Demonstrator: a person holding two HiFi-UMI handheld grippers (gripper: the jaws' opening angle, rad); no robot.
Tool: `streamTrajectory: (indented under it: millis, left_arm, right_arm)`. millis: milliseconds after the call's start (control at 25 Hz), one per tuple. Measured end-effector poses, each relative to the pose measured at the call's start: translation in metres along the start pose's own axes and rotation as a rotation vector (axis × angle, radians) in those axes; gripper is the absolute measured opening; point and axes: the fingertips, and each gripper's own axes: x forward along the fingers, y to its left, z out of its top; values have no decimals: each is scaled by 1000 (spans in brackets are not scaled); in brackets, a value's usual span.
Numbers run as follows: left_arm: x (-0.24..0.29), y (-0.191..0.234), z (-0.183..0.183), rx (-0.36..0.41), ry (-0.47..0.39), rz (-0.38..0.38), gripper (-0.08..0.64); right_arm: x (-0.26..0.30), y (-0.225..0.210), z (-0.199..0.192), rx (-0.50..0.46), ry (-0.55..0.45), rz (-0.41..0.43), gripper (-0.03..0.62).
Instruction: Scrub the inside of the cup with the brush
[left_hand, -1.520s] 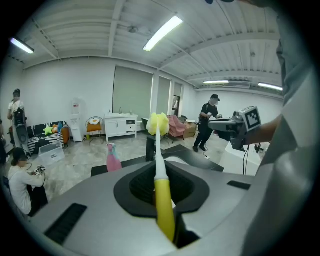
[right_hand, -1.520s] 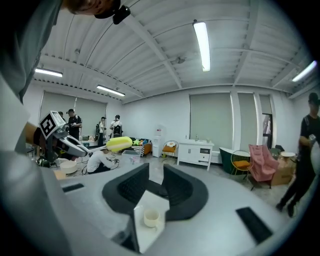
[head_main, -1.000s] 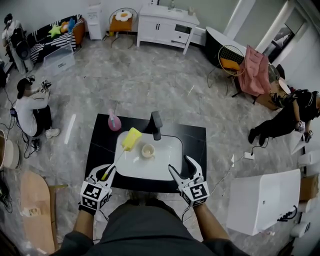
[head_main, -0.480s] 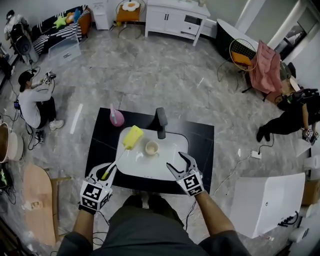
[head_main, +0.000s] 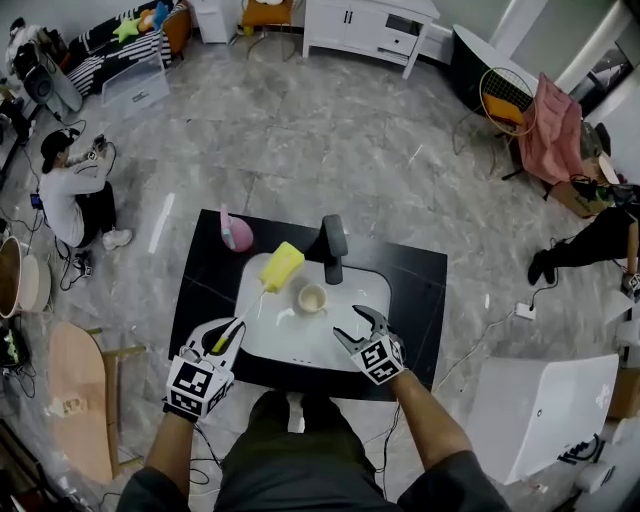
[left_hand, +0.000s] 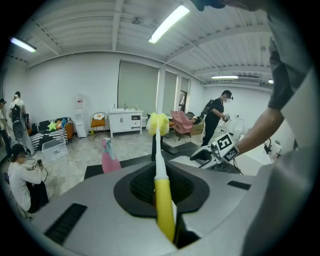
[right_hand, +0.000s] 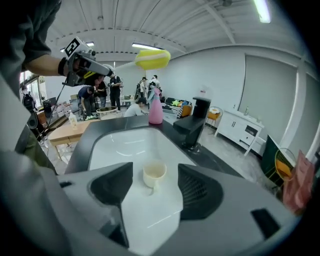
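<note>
A cream cup (head_main: 312, 297) (right_hand: 154, 173) stands upright in the white sink (head_main: 290, 335), its handle toward me. My left gripper (head_main: 226, 337) is shut on the yellow handle of the brush (head_main: 262, 284) (left_hand: 160, 170). The brush's yellow head (head_main: 282, 266) (right_hand: 152, 59) hovers left of the cup, near the sink's far left corner. My right gripper (head_main: 362, 327) stands open over the sink's near right part. In the right gripper view the cup lies ahead between the two jaws, a short way off, untouched.
A black faucet (head_main: 333, 247) (right_hand: 192, 127) rises behind the sink on the black counter (head_main: 204, 283). A pink spray bottle (head_main: 236, 232) (left_hand: 109, 157) stands at the counter's back left. A white box (head_main: 540, 410) sits on the floor at right; people are around the room.
My right gripper has moved left and forward over the sink toward the cup. The left gripper and brush have barely shifted. The head camera has tilted, so the whole scene slid down.
</note>
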Motion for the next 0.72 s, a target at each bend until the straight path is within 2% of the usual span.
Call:
streamTrajectory:
  millis: [720]
  left_arm:
    - [63,15,-29,-8,38,-22,32]
  right_arm:
    - [114,-2,-81,-122,213,112,219]
